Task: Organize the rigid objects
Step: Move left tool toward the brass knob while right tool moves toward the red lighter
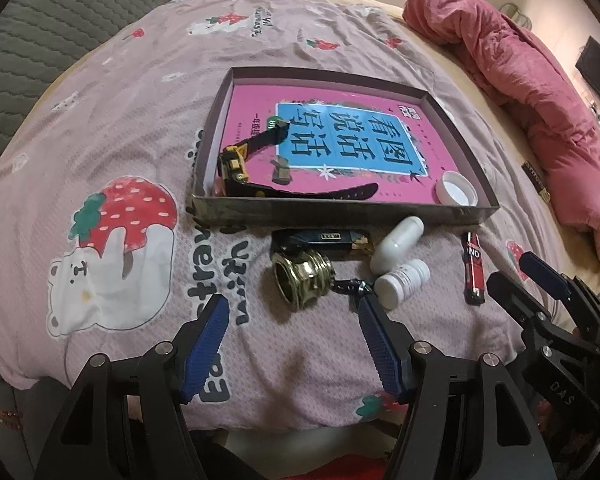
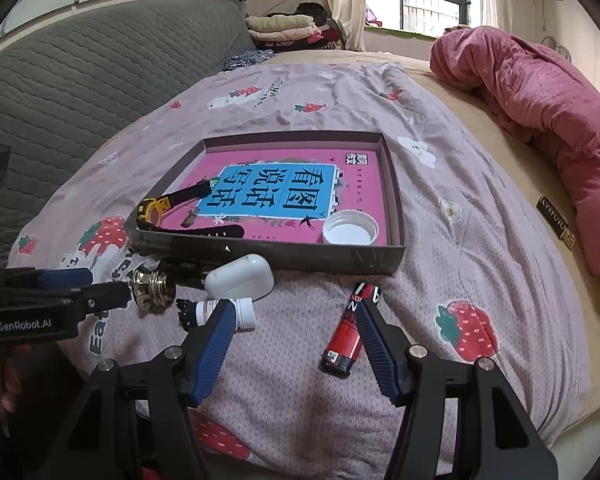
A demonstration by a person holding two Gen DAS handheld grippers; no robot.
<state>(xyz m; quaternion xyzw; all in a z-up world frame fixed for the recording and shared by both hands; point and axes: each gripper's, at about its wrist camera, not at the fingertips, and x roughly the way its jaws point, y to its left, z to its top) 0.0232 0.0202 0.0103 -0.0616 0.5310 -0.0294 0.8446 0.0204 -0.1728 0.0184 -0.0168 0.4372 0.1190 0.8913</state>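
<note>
Mostly strawberry-print bedsheet (image 1: 140, 128), pink quilt (image 2: 540, 92)

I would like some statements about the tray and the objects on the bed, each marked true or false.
1. The white cap lies inside the tray. True.
2. The red lighter is in the tray. False: it lies on the bedspread, in front of the tray.
3. The left gripper holds the brass fitting. False: it is open and empty.
4. The watch is inside the tray. True.
5. The right gripper is open. True.
</note>
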